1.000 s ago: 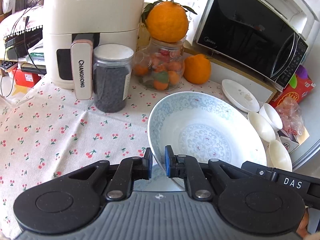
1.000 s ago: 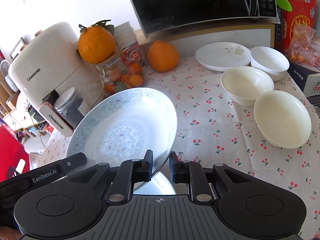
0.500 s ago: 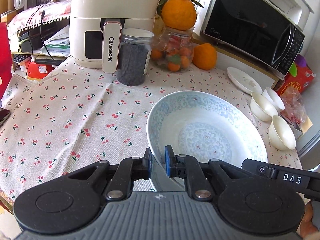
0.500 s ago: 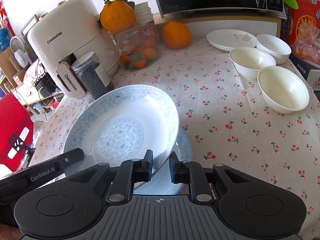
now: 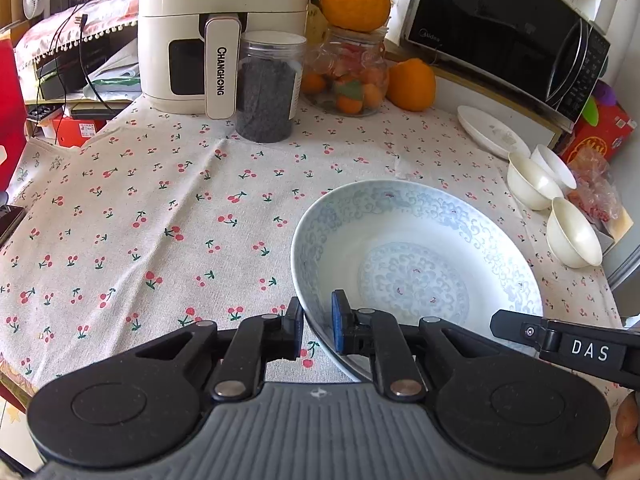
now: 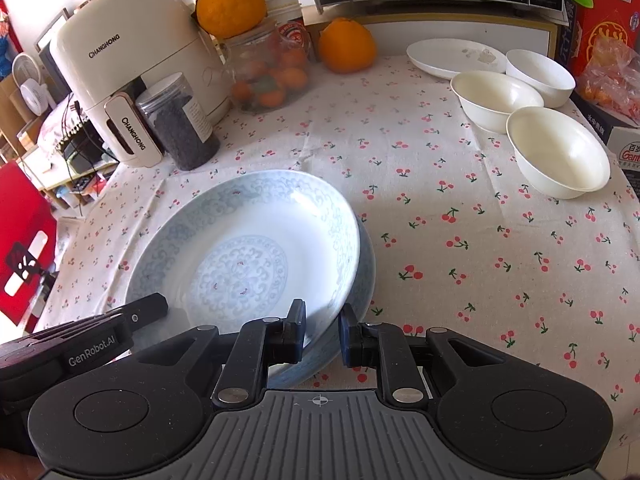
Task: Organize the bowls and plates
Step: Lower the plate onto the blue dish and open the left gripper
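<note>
A deep white plate with a pale blue pattern (image 5: 416, 264) (image 6: 244, 248) is low over the cherry-print tablecloth (image 5: 160, 208). My left gripper (image 5: 318, 330) is shut on its near left rim. My right gripper (image 6: 323, 334) is shut on its near right rim. Under it, a second blue-patterned plate (image 6: 367, 264) shows only as a crescent along the right side. Whether the upper plate rests in it I cannot tell. Each gripper's body also shows in the other's view: the right gripper's body (image 5: 560, 346), the left gripper's body (image 6: 100, 340).
A flat white plate (image 6: 456, 58) and three white bowls (image 6: 496, 96) (image 6: 540, 76) (image 6: 558, 152) sit at the far right. At the back stand an air fryer (image 5: 216, 32), a jar of dark grains (image 5: 268, 88), a glass jar of fruit (image 5: 348, 76), an orange (image 5: 412, 86) and a microwave (image 5: 508, 32).
Both grippers, still shut on the patterned plate, drew back toward the near table edge and sank; the plate now sits lower over the second plate, and more tablecloth shows ahead.
</note>
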### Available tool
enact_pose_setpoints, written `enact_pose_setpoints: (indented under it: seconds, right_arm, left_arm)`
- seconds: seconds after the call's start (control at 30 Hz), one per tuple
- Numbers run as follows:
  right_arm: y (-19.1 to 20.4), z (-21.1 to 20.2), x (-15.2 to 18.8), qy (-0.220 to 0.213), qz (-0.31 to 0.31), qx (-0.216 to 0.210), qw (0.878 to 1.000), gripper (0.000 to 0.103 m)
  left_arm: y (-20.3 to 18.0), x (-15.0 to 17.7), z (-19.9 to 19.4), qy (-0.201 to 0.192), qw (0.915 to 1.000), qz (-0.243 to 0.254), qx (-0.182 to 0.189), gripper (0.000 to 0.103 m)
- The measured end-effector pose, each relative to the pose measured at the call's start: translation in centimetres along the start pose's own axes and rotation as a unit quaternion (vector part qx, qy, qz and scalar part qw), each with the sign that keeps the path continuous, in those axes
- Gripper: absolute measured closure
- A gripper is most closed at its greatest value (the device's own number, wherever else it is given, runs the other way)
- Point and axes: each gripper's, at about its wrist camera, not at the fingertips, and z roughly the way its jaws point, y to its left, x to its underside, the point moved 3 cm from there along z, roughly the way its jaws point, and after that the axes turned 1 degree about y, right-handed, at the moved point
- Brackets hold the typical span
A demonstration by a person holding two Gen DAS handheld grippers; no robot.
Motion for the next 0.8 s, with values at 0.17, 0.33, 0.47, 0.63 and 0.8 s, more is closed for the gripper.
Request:
enact_pose_setpoints:
  seconds: [0.17, 0.33, 0.47, 0.63, 0.8]
  right_arm:
    - [0.5, 0.1, 0.0, 0.004, -0.014, 0.011, 1.000, 0.085]
    - [0.9, 0.1, -0.1, 0.003, -0.030, 0.021, 0.999, 0.082]
    - [1.0, 0.1, -0.2, 0.005, -0.034, 0.025, 0.999, 0.082]
    - [1.0, 0.1, -0.2, 0.009, -0.038, 0.026, 0.999, 0.082]
    - [1.2, 0.0, -0.2, 0.010, -0.047, 0.030, 0.998, 0.081]
  left_arm:
    - [0.0, 0.2, 0.3, 0.005, 1.0000, 0.003, -0.006, 0.089]
    - [-0.1, 0.2, 0.5, 0.006, 0.9999, 0.004, -0.007, 0.089]
    - [-0.4, 0.2, 0.5, 0.006, 0.9999, 0.008, -0.011, 0.088]
    - [-0.6, 0.3, 0.5, 0.005, 0.9997, 0.016, -0.015, 0.088]
    - [-0.9, 0.4, 0.5, 0.005, 0.9995, 0.025, -0.020, 0.087]
